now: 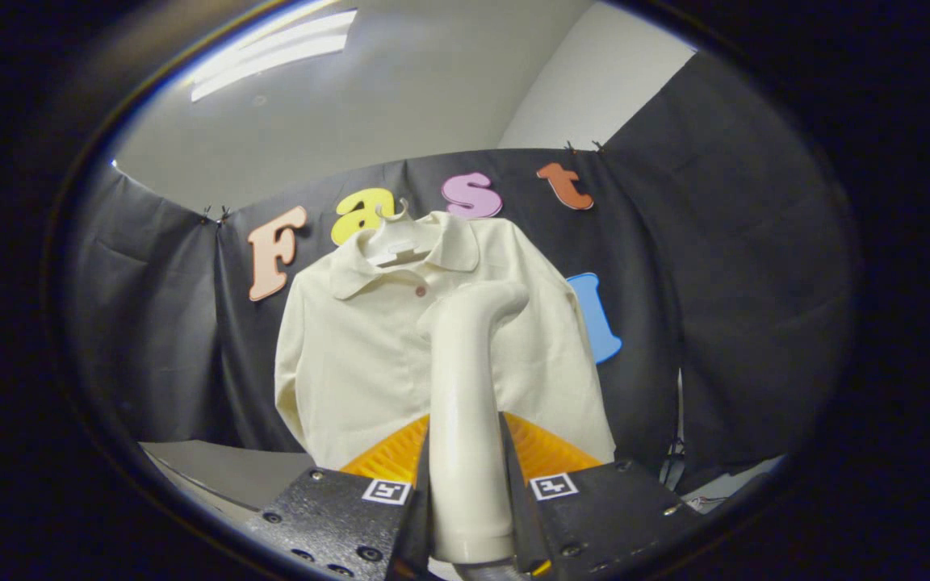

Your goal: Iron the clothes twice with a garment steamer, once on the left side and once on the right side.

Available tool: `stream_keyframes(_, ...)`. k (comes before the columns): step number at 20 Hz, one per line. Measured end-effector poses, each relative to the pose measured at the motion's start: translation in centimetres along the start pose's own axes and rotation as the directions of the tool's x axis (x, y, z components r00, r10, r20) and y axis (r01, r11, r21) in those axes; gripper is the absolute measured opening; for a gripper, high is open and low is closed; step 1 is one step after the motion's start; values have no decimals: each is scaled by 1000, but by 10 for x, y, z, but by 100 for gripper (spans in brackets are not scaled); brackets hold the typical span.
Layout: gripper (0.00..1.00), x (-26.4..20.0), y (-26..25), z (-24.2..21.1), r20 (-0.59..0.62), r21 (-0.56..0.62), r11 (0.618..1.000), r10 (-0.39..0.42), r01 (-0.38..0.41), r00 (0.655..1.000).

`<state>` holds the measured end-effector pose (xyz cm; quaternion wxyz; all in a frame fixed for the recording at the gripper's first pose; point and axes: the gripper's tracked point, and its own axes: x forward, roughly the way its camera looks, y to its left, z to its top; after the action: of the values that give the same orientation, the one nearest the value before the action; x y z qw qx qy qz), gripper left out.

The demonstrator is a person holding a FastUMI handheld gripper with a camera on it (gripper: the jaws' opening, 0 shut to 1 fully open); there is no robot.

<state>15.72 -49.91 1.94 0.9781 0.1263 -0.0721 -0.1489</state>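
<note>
Clamped between both fingers of the gripper (469, 484): the cream handle of the garment steamer (465, 403), pressed from either side and rising upright out of the jaws. Tilted upward, camera taking in wall and ceiling alike. Just beyond the fingers, to the left, a pale table (231, 472). Further on, at the bent steamer head, turned right and level with the chest of a cream collared shirt (352, 347), whether touching the cloth or just short of it cannot be told. Hung from a white hanger (395, 234) against the black booth wall (723, 266). Farthest, above the cloth, a white ceiling with a strip light (271, 50).
</note>
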Motion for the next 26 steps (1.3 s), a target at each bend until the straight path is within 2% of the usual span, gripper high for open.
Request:
stream_keyframes(12, 39, 64, -10, -17, -1, 29, 1000, 0, 0, 1000)
stream_keyframes(15, 39, 69, -13, -18, 18, 68, 998, 7, -8, 1000)
stream_keyframes(26, 40, 50, -30, -73, -75, 111, 994, -15, 24, 997)
